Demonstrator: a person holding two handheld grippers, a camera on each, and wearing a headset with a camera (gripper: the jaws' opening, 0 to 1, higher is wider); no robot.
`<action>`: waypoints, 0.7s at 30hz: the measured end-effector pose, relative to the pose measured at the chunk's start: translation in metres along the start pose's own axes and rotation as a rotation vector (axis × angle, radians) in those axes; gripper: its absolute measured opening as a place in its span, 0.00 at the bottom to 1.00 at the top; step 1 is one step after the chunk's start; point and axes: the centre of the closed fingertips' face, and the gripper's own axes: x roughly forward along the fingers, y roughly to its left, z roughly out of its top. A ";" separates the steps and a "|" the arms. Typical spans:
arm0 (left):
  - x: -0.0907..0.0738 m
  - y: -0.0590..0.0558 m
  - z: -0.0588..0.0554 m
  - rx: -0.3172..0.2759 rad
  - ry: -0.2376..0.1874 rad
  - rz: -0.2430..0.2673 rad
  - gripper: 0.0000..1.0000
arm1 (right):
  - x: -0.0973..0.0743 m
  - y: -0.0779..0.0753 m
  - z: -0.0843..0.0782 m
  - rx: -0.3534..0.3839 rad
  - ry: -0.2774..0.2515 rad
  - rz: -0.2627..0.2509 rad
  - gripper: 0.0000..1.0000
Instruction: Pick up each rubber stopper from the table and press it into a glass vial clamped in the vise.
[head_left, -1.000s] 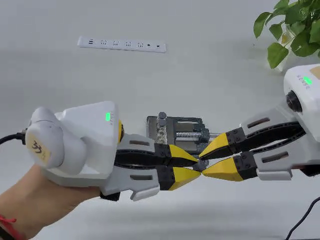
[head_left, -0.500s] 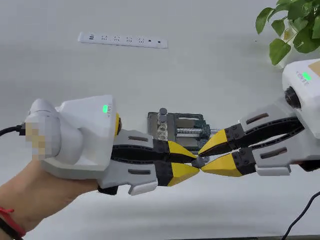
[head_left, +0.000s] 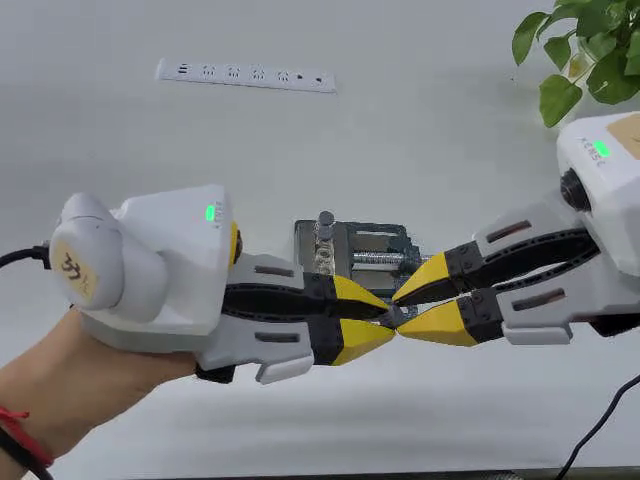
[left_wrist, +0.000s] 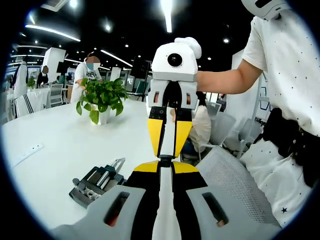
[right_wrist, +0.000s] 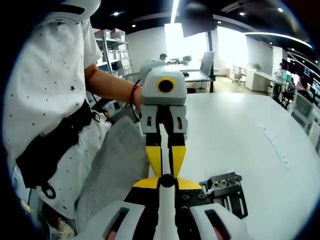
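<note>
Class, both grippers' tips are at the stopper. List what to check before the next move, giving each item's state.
1. The rubber stopper sits where the tips of the left gripper and right gripper meet: ok.
2. One gripper alone grips it firmly: cannot tell.
3. The vise stands on the table just beyond the tips: ok.
4. The glass vials in the vise offer a free mouth: cannot tell.
5. The power strip and plant lie away from the path: ok.
</note>
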 end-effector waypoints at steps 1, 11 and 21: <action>0.000 0.000 0.000 0.001 0.001 0.002 0.05 | 0.000 0.000 0.000 0.001 0.002 -0.001 0.05; -0.004 0.003 -0.004 -0.005 0.002 0.025 0.10 | 0.005 -0.003 0.003 0.002 0.023 0.006 0.05; -0.022 0.021 -0.016 -0.014 0.019 0.114 0.19 | 0.000 -0.025 0.006 0.020 0.050 -0.046 0.06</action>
